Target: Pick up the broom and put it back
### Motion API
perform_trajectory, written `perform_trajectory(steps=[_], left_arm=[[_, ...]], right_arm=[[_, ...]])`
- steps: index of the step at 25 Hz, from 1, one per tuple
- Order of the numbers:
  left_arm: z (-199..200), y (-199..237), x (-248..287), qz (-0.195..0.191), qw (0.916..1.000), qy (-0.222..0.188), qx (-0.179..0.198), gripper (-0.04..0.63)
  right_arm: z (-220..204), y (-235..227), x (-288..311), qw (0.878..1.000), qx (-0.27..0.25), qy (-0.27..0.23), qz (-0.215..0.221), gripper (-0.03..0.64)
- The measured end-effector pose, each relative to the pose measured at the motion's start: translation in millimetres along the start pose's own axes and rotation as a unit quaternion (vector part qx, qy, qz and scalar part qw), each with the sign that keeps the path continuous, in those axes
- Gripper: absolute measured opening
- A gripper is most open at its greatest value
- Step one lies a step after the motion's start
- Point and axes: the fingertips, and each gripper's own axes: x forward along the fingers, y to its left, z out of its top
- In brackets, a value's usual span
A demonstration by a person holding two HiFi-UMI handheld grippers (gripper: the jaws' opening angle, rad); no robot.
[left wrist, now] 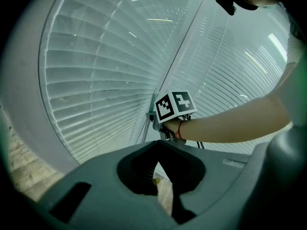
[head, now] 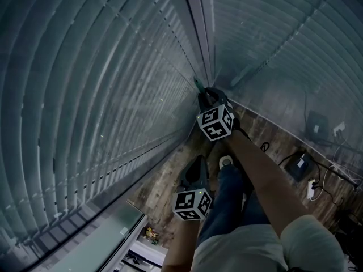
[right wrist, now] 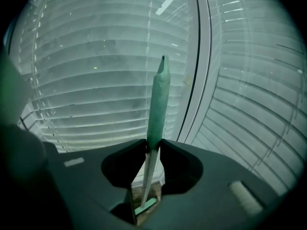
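Nearest the person, one jeans-clad leg (head: 229, 205) and one pale shoe (head: 226, 162) showed above the wooden floor (head: 164, 186). The left gripper (left wrist: 158, 144), well short of the corner post (head: 199, 21), had its jaws together with nothing between them and carried one marker cube (head: 193, 204). Closer to the corner post, the right gripper (right wrist: 154, 146), bearing the second marker cube (head: 215, 122), had its jaws clamped on the single broom (right wrist: 159, 99) at the bottom of its green grip. The broom stood nearly upright just before the corner post, its shaft running down toward the floor. Two slatted blinds met at the corner post, the left blind (head: 85, 95) and the right blind (head: 272, 27). Right of the corner post, two dark boxes (head: 299, 166), one white power strip (head: 312, 188) and some cables lay on the floor.
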Motion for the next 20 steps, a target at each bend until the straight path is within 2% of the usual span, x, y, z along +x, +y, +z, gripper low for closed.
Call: perform_trajectory(steps=[5,9,13,20], left_arm=[[12.5,-11.9,-27.0,0.005,1.0000,-0.006,0.004,0.008],[4.9,-5.1,-9.4,0.004,1.0000,-0.002,0.002,0.008],[0.1,1.8,4.1,0.000,1.0000,0.001,-0.001,0.008],[6.9,-7.9,-6.4,-0.004,1.0000,-0.006,0.005,0.008]], right_arm=[[19.4,5.9,-26.8,1.000,-0.006,-0.008,0.001,0.097],[4.9,1.4,-9.0,1.000,-0.006,0.002,0.003,0.098],[-9.0,-0.9,2.3,1.000,-0.004,0.012,0.004,0.130],[-14.3,0.4,-20.3,1.000,-0.005,0.018,0.003,0.133]])
